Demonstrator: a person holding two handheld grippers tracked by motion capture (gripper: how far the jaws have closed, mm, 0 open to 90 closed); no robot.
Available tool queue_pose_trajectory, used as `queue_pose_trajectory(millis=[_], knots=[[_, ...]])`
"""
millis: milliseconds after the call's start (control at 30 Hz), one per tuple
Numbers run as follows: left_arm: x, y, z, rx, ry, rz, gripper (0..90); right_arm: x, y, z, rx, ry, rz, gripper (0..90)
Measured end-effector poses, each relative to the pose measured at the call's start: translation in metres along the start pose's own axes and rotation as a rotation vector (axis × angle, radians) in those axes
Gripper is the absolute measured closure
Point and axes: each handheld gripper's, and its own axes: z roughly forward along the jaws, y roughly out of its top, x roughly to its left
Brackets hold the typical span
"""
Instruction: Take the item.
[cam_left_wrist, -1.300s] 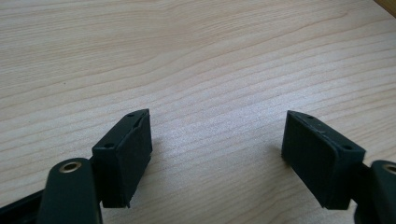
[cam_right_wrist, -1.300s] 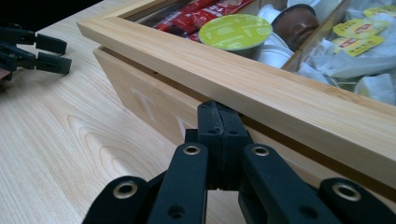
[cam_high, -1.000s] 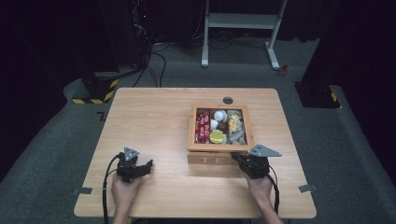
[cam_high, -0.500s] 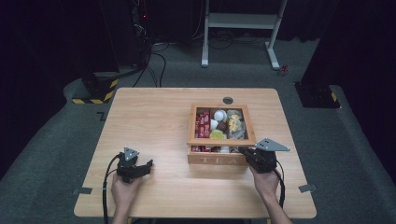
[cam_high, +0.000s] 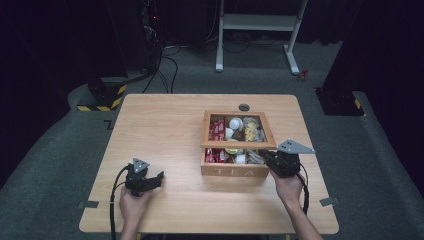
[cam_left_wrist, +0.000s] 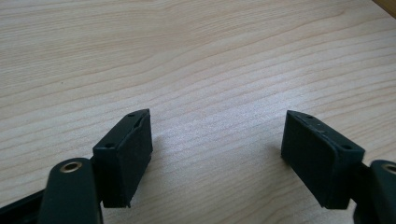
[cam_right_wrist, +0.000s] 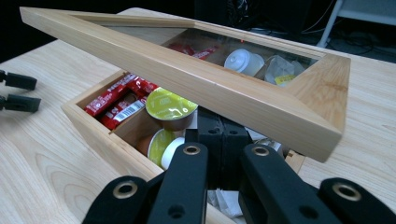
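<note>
Jaws pressed together, the right gripper (cam_right_wrist: 223, 140) props the glass-paned wooden lid (cam_right_wrist: 224, 88) above the tea box (cam_high: 235, 165), centre frame; the left gripper (cam_left_wrist: 217, 149), jaws apart, rests on pale woodgrain table (cam_left_wrist: 196, 56).

- From above, we look forward and down on the whole table (cam_high: 165, 120).
- Our gripper views sit close; both show its wood.

"TEA" on the wooden box (cam_high: 235, 171) front
</note>
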Motion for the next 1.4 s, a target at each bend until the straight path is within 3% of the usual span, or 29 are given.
queue_pose_trajectory(millis=[667, 833, 1133, 1400], knots=[[0.0, 0.0, 0.0, 0.0, -0.025, 0.031, 23.0, -0.014, 0.022, -0.006, -0.028, 0.009, 0.022, 89.9], [-0.002, -0.001, -0.001, 0.003, -0.054, 0.058, 23.6, -0.015, 0.025, -0.006, -0.036, 0.009, 0.031, 89.9], [-0.006, 0.001, -0.003, 0.019, -0.095, 0.071, 26.9, -0.016, 0.028, -0.006, -0.032, 0.011, 0.026, 89.9], [-0.015, 0.013, -0.011, -0.033, -0.156, 0.071, 27.6, -0.018, 0.035, -0.006, -0.025, 0.007, 0.027, 89.9]])
